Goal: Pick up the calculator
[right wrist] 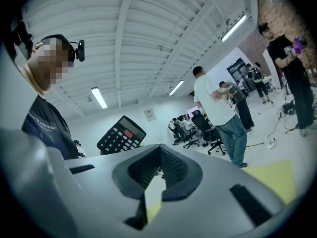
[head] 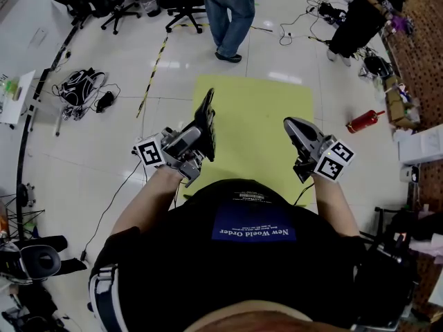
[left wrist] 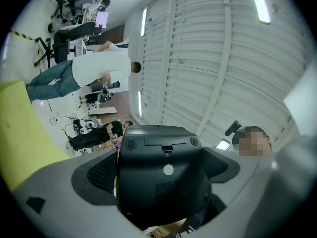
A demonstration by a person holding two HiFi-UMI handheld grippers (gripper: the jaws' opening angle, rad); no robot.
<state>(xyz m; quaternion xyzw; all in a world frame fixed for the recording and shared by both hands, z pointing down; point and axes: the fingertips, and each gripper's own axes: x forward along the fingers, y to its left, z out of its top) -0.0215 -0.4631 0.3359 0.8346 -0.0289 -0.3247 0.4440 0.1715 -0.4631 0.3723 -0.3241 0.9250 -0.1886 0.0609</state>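
While in left tool point(head: 198, 144), calculator point(head: 206, 116) upright.

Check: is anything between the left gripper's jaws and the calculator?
Nothing visible does. The left gripper has its jaws shut directly on the calculator, which it holds raised clear of the yellow mat.

Yellow mat point(head: 256, 130) on white floor point(head: 104, 151), red bottle point(head: 365, 121) nearby

Calculator point(left wrist: 163, 177): one. Tongs: two (left tongs point(head: 199, 140), right tongs point(head: 295, 130)). Yellow mat point(head: 256, 116): one. Bystanders point(head: 228, 12) point(head: 360, 19): two.
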